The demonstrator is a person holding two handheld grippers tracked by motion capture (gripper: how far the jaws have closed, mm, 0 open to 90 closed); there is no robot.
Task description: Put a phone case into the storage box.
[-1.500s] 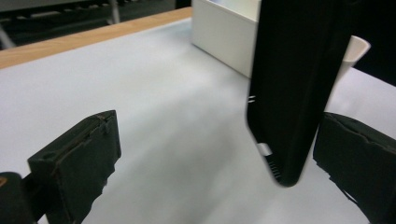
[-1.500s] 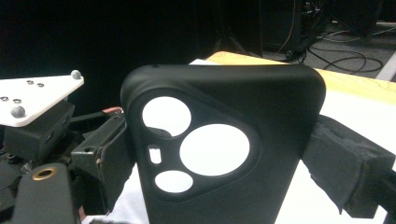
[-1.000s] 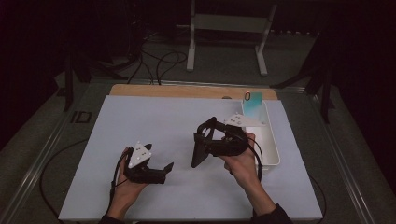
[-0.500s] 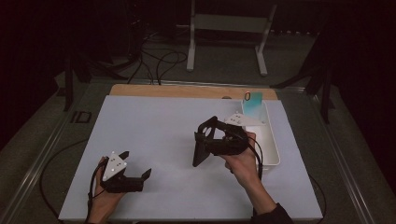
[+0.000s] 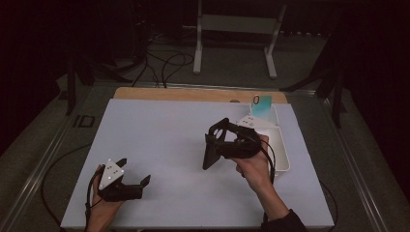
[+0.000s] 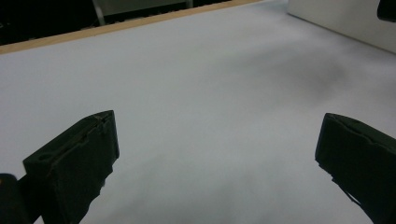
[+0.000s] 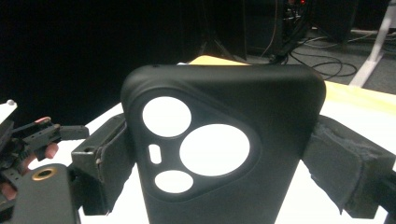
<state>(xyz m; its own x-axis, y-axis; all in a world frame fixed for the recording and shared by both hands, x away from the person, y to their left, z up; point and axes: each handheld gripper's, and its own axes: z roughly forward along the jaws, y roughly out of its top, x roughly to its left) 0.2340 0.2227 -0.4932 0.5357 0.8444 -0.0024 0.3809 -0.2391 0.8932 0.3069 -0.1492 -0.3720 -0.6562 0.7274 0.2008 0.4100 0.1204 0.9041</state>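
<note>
A black phone case (image 7: 224,140) with round camera cutouts stands upright between the jaws of my right gripper (image 7: 219,163), which is shut on its two sides. From the high view, the phone case (image 5: 212,147) hangs just above the white table right of centre, with the right gripper (image 5: 216,143) behind it. My left gripper (image 5: 133,171) rests low at the front left of the table, open. Its two black jaws stand wide apart in the left gripper view (image 6: 215,158) with only bare table between them.
A white tray (image 5: 282,145) lies along the table's right side, with a teal card (image 5: 261,104) standing at its far end. The tray's wall (image 6: 341,21) also appears far off ahead of the left gripper. A wooden strip (image 5: 193,94) edges the table's back.
My left gripper has moved left and back toward the front-left corner of the table, still open. The right gripper and the phone case have stayed in place.
</note>
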